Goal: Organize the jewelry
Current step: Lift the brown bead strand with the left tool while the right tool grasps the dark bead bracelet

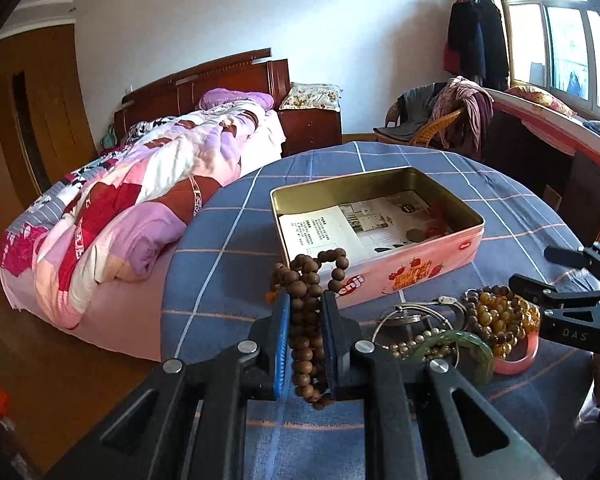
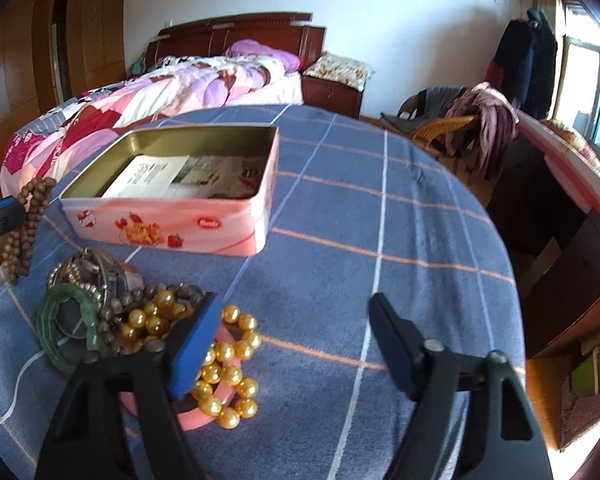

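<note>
My left gripper (image 1: 305, 300) is shut on a brown wooden bead string (image 1: 308, 320) and holds it above the table, just short of the open pink tin (image 1: 400, 268). The beads also show in the right wrist view (image 2: 24, 224), left of the tin (image 2: 168, 224). A pile of jewelry lies on the blue checked cloth (image 2: 360, 240): a green bangle (image 2: 60, 320), silver chains (image 2: 88, 268), golden beads (image 2: 224, 376) and a pink bangle (image 2: 204, 416). My right gripper (image 2: 292, 312) is open and empty, its left finger over the golden beads. It shows at the right edge of the left wrist view (image 1: 540, 268).
The tin holds printed paper (image 1: 340, 228) and small items. A bed with a patchwork quilt (image 1: 140, 184) stands beyond the table's left edge. A wicker chair with clothes (image 1: 440, 124) and a desk (image 1: 560, 152) are at the right.
</note>
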The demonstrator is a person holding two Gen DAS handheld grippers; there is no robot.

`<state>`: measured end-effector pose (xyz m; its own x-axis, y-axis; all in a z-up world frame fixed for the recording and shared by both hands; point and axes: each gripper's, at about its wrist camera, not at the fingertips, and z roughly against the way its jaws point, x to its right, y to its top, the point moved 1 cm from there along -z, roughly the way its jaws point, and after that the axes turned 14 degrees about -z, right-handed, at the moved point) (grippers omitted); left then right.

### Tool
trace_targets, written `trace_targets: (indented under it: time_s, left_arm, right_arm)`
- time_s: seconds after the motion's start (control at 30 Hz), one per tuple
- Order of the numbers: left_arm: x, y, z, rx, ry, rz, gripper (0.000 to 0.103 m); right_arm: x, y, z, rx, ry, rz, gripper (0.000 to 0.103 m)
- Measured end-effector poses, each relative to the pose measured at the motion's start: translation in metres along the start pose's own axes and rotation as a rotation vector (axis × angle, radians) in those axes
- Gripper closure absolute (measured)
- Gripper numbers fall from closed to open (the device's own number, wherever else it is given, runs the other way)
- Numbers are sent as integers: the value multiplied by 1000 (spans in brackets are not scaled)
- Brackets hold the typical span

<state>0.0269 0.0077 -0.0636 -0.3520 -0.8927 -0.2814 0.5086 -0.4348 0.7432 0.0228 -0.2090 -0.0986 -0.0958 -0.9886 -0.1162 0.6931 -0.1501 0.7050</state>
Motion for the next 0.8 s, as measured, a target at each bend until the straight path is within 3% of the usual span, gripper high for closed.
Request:
trace_targets:
  time_s: [0.2, 0.47, 0.67, 0.8]
  left_arm:
    - [0, -3, -5, -10, -3, 11, 88]
    - [8, -2, -6, -13, -13, -7, 88]
    - [14, -5, -9, -27, -29, -19, 88]
    - [15, -5, -10, -28, -31, -16, 88]
  right_arm:
    - [-8, -4, 2, -21, 45, 38, 45]
    - [-14, -1, 14, 5, 92, 40, 50]
    - [-32, -6, 8, -34, 145, 105, 72]
    - [-39, -13, 4, -63, 153, 159, 74]
